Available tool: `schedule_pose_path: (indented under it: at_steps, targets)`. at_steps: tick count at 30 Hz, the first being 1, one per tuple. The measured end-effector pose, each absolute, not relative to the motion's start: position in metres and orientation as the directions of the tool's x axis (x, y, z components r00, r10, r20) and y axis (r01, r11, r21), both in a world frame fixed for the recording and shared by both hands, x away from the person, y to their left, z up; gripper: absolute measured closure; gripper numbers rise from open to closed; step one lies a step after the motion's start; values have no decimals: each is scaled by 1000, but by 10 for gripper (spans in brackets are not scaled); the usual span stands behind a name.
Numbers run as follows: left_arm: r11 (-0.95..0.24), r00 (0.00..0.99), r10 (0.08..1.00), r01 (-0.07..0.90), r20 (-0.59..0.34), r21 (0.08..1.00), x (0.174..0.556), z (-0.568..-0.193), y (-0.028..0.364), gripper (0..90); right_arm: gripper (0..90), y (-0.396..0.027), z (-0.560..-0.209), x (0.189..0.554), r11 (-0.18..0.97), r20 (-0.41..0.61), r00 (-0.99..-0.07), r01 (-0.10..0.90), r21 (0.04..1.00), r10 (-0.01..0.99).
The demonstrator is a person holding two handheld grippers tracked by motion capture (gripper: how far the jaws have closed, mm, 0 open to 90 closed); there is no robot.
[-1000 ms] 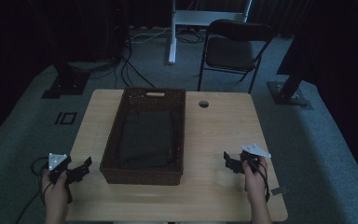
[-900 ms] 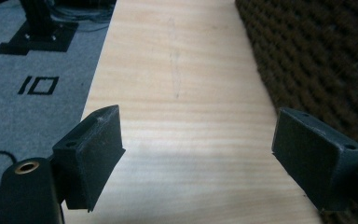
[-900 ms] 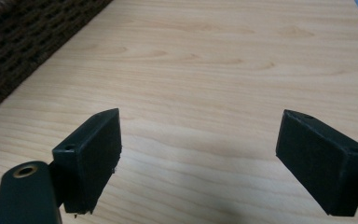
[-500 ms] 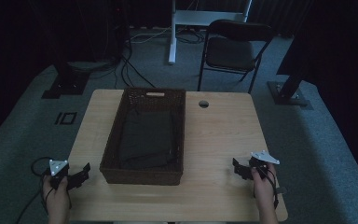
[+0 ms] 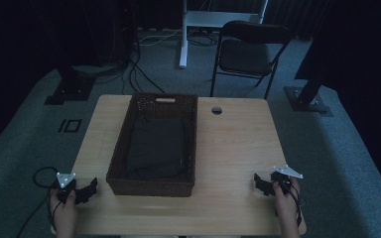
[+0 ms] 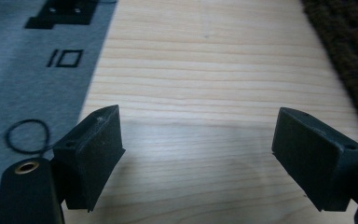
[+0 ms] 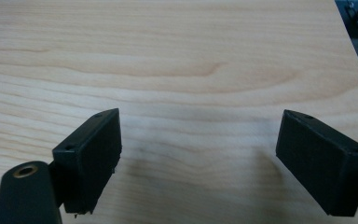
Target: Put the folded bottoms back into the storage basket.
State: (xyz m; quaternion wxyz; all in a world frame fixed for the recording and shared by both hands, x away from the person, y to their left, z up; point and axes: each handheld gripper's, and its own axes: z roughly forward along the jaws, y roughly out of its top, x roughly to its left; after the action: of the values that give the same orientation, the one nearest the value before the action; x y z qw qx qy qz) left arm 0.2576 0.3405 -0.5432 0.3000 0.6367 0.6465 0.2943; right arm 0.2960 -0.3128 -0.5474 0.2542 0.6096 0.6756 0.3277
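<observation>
One camera sits high by the person, looking down and toward 12 o'clock over the whole surface (image 5: 228, 148). Two small cameras ride close above it, each facing bare wood they all share.

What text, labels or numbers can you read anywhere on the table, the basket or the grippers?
None: no readable text on the table, the basket, the left gripper or the right gripper.
Floor marking: outlined bar and square resembling "10", not clearly writing.
</observation>
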Motion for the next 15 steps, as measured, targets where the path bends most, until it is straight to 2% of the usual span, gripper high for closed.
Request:
schedule_pose_path:
  at_steps: [6,15]
  targets:
    - [20,-36,999,702,7,712,259,-546,341,162,141,-320,-550,295,22,54,-90,682,731,994]
    - [38,-62,998,705,8,709,263,-546,339,138,137,-320,-550,295,72,13,-119,686,724,993]
